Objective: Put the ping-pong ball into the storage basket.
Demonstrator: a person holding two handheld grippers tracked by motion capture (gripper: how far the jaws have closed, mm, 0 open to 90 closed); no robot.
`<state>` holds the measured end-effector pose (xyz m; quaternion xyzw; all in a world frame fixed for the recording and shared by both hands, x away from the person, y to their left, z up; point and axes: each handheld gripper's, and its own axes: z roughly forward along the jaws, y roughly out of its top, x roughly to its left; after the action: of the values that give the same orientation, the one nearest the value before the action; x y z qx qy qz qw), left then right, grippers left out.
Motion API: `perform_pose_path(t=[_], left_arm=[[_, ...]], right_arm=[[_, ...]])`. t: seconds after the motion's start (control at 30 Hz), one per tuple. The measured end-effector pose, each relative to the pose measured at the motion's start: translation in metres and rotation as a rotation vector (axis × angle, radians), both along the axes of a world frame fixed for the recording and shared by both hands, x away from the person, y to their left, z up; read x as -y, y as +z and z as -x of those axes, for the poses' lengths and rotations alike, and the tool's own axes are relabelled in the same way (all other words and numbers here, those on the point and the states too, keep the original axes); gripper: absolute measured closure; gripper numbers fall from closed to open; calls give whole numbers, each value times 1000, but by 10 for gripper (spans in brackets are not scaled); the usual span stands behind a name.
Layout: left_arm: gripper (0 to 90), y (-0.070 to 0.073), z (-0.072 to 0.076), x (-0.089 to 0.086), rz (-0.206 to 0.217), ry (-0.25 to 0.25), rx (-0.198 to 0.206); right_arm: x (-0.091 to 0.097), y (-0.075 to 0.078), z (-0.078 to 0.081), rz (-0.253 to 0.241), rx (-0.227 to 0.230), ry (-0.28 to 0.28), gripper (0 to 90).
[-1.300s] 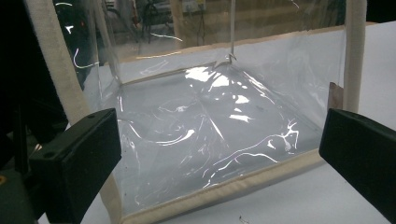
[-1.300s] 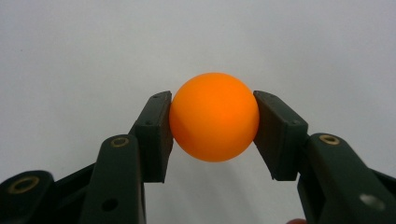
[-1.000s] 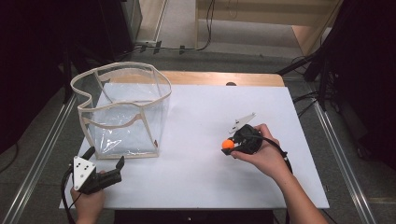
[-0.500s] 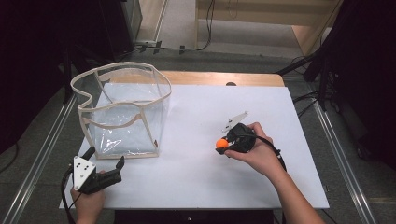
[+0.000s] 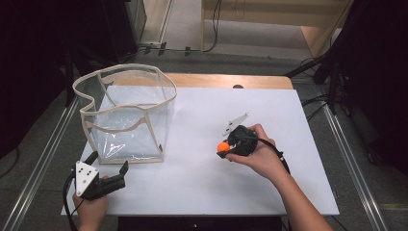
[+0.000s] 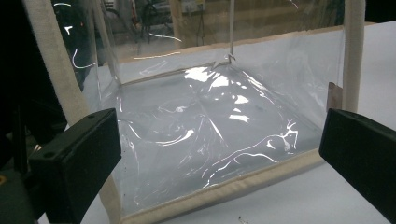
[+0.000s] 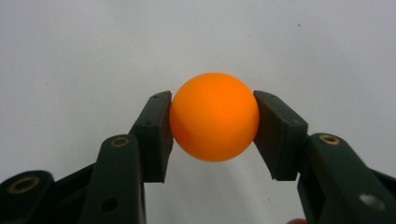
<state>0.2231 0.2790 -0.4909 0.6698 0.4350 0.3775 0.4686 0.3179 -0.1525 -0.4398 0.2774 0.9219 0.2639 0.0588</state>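
At the near left corner of the white table (image 5: 202,183), the left hand-held gripper (image 5: 108,168) rests with jaws spread wide and nothing between them, aimed at the bag. Further in, right of centre, the right hand-held gripper (image 5: 222,150) points left, clenched on one orange ball (image 5: 223,146); being round, the ball has no long axis. Beyond the left gripper stands one clear plastic bag (image 5: 130,120) with cream trim, upright, mouth open upward.
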Motion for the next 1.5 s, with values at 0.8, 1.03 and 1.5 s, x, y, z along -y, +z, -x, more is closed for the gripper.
perform_pose_path(t=[0.8, 1.03, 1.5], left_arm=[[0, 0, 0, 0, 3, 0, 1], [0, 0, 0, -1, 6, -2, 2], [0, 0, 0, -1, 8, 1, 2]], right_arm=[[-27, 6, -8, -8, -1, 48, 481], [-34, 10, -10, -7, 6, 61, 481], [-48, 17, -15, -6, -1, 91, 482]])
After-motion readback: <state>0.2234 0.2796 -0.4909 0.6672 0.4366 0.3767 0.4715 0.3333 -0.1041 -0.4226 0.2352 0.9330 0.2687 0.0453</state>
